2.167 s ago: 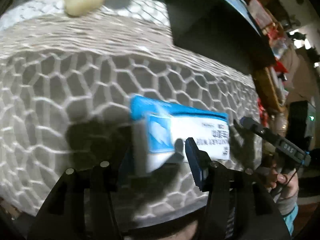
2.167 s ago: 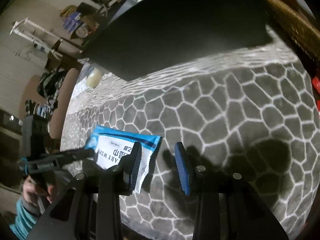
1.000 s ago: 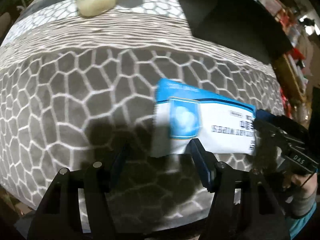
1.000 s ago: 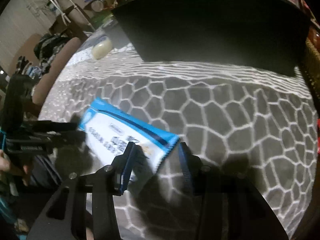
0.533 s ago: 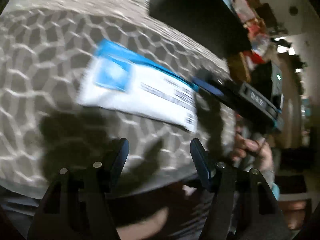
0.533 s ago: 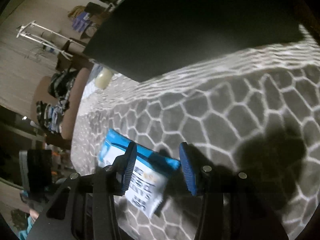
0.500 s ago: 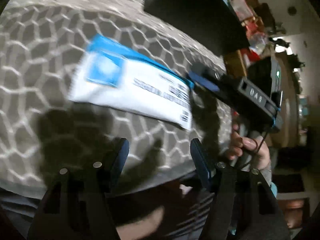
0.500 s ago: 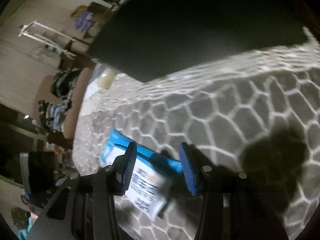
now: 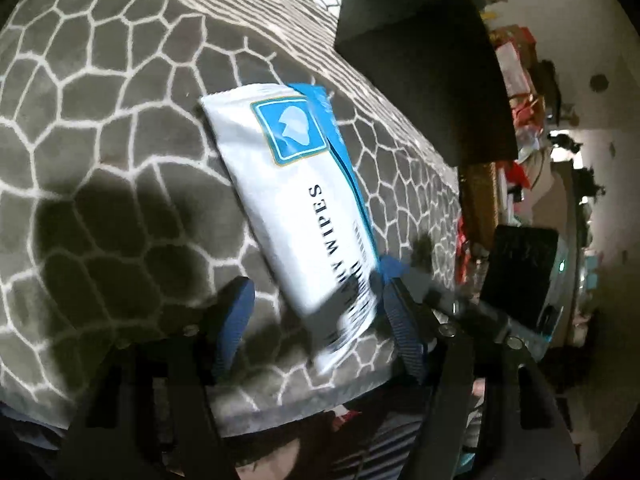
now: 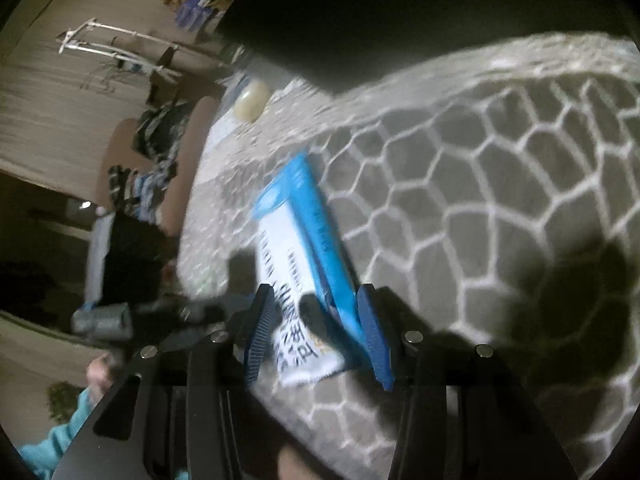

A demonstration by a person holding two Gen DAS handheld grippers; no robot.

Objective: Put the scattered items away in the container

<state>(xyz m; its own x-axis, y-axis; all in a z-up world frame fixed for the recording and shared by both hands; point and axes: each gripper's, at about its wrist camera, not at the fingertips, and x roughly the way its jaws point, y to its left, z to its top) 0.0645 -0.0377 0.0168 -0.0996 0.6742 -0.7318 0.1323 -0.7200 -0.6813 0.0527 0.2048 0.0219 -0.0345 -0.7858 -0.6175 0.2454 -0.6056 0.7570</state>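
Pick-up step: right claw (image 10: 316, 332) grasps the wipes pack (image 10: 304, 264); left claw (image 9: 316, 316), jaws opening, straddles it unclenched. Next: carry to the black container (image 10: 420, 12).

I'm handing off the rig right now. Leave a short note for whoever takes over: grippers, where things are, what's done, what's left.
Left gripper: jaws opening, not gripping; the near end of the wipes pack lies between them.
Right gripper: straddling the same pack's near end; too blurred to tell whether the pads press on it.
The pack lies near the front edge of the grey patterned cloth. A pale oval item sits farther back, beside the black container.
Done: nothing seen in the container.
Left: move the pack, then the oval item, into it.
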